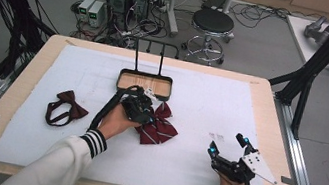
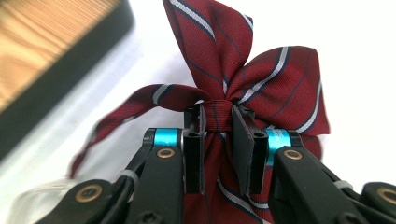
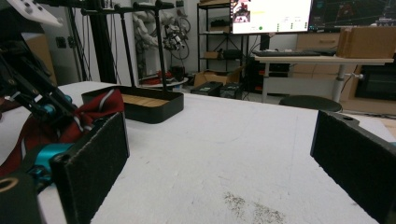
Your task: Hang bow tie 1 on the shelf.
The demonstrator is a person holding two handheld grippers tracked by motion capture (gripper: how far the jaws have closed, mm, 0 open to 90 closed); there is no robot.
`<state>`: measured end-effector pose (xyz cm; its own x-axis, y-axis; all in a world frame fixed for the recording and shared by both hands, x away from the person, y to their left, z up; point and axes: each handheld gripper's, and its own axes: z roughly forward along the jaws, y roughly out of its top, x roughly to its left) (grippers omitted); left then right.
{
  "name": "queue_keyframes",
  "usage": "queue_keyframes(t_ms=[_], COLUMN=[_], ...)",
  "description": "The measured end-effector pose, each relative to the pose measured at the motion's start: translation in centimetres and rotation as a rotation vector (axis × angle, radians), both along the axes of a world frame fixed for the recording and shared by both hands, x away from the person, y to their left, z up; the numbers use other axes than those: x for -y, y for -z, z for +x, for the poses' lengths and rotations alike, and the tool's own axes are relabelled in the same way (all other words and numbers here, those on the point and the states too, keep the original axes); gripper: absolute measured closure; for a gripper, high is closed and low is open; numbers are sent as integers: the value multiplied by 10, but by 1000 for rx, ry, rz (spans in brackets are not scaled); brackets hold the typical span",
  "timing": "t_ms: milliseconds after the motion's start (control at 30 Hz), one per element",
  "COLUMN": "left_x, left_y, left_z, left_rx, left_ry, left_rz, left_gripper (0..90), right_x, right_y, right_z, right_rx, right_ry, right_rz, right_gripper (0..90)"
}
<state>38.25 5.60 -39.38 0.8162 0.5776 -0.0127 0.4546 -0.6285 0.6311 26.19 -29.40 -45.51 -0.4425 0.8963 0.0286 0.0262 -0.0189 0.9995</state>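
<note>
A dark red bow tie with white and navy stripes (image 1: pixel 160 128) lies mid-table on the white mat. My left gripper (image 1: pixel 145 111) is over it, held by a hand in a striped cuff. In the left gripper view the pads (image 2: pixel 243 140) pinch the tie's centre knot (image 2: pixel 218 115), and its wings (image 2: pixel 280 88) fan out beyond them. My right gripper (image 1: pixel 228 146) rests near the front right with its jaws wide apart and nothing between them (image 3: pixel 219 158). From that gripper's camera the striped tie (image 3: pixel 95 107) shows at the left.
A plain dark brown bow tie (image 1: pixel 66 108) lies at the left of the white mat (image 1: pixel 211 105). A black-rimmed tray with a wooden floor (image 1: pixel 146 76) and two upright posts stands just behind the striped tie. A stool (image 1: pixel 213 22) and computers stand beyond the table.
</note>
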Motion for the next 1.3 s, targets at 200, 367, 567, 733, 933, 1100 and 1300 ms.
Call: queue_keyframes(t_ms=[200, 367, 567, 733, 933, 1100, 1300], left_x=[-18, -31, -47, -59, -75, -85, -93], left_y=[-11, -20, -31, -42, -56, -66, -75], left_z=[-5, -8, -7, -6, -3, -2, 0], left_rx=[89, 144, 171, 194, 209, 231, 253], left_ry=[-46, -73, -97, -121, -140, -155, -170], left_rz=[-75, -111, -139, -158, -205, -218, -211], left_gripper=[750, 750, 750, 750, 750, 750, 749], right_x=[0, 0, -1, -1, -1, -1, -1], right_y=[0, 0, 0, 0, 0, 0, 0], right_z=[0, 0, 0, -1, -1, 0, 0], right_rx=[0, 0, -3, -4, -4, -3, -3], right_ry=[0, 3, 1, 0, 1, 1, 2], right_rz=[-1, -8, -5, -6, -7, -7, -9], right_gripper=[36, 36, 36, 36, 36, 36, 36])
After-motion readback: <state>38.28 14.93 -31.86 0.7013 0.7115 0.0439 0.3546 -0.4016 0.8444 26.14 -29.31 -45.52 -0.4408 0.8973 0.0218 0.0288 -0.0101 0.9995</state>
